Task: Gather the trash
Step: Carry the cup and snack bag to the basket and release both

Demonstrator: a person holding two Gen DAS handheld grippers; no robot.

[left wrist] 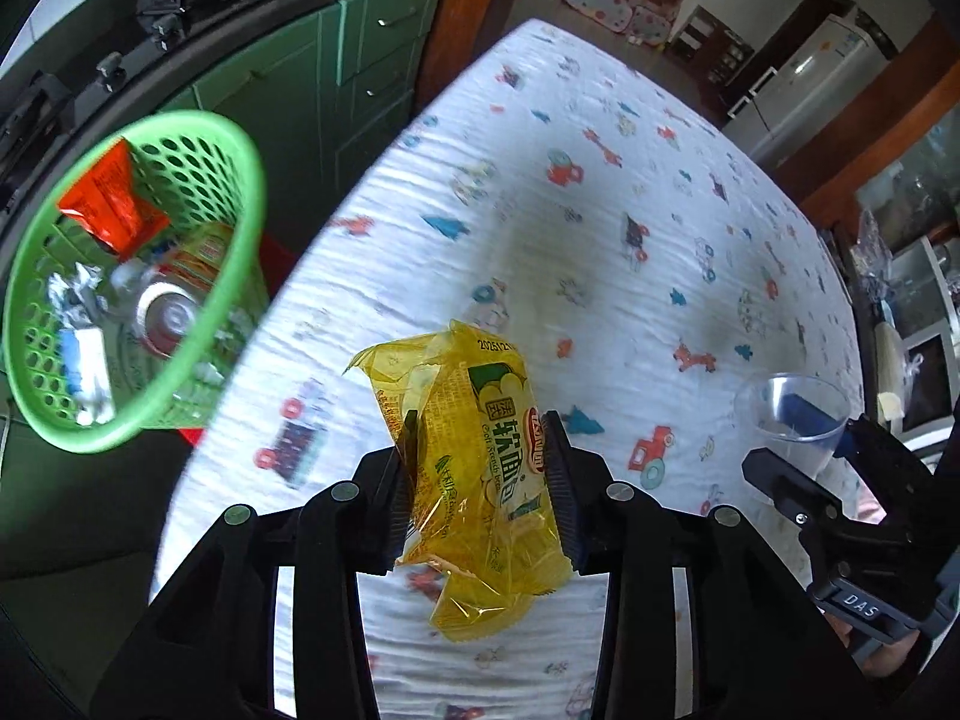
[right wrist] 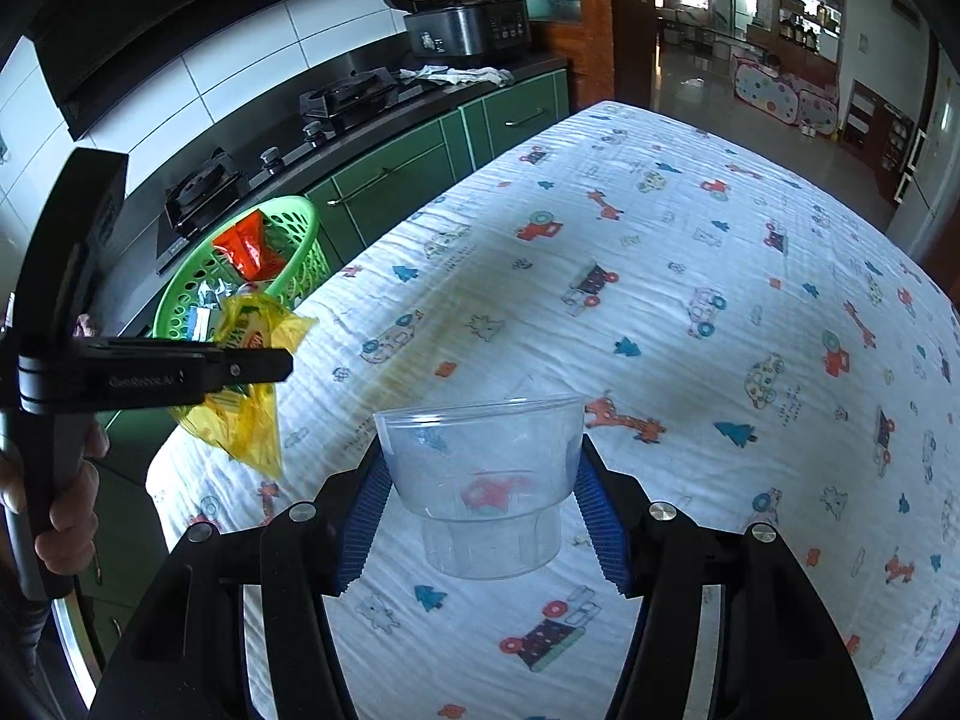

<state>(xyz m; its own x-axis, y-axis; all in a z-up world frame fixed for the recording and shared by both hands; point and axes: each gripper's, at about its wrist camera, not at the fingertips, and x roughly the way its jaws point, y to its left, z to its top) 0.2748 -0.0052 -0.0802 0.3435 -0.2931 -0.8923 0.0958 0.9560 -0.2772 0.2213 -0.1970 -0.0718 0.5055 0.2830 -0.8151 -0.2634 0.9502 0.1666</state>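
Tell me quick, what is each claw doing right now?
Left gripper: closed on the yellow snack wrapper, held above the table.
Right gripper: closed on the clear plastic cup.

Glossy plastic wrapper (left wrist: pixel 480 468), clear plastic cup (right wrist: pixel 480 480), crinkly cloth tbl cover (right wrist: pixel 690 330).

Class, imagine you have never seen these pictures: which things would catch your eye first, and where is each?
The yellow snack wrapper stands out, pinched in the left claw above the patterned tablecloth. Beside the table's left edge sits a green basket already holding trash. The right claw grips a clear plastic cup over the cloth.
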